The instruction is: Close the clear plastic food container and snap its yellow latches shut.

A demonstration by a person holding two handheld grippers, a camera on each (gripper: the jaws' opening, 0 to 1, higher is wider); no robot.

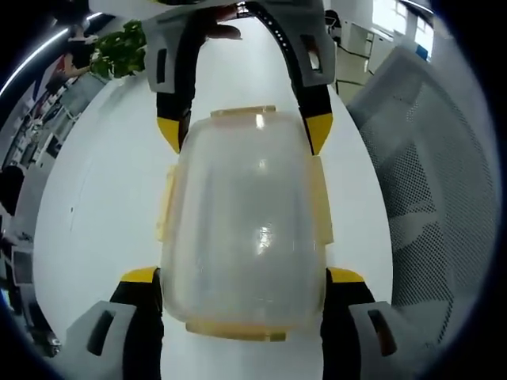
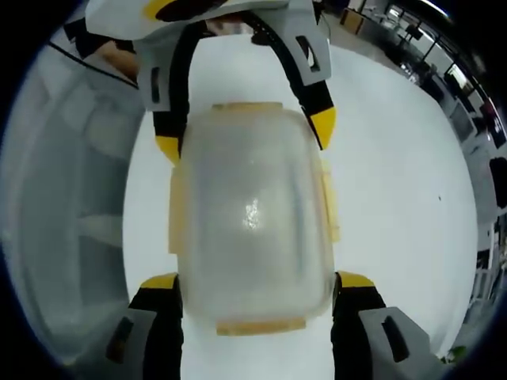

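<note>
One clear container [image 1: 242, 229], lid on, sits on the white table [image 1: 95, 198] between my two grippers, held from opposite ends.

I have the left gripper [image 1: 244, 277] and right gripper [image 2: 257, 281] each spread wide, jaws flanking the box's sides, touching or just beside it; I cannot tell whether they squeeze. I judge the lid seated and latching in hand. I count four yellow latches [image 1: 166, 204], one per side; whether any is snapped I cannot tell. Next I must press each flap down firmly.

An office: white table [image 1: 103, 182], mesh chair [image 1: 432, 182], potted plant [image 1: 119, 49], desks [image 2: 444, 87] in the background
</note>
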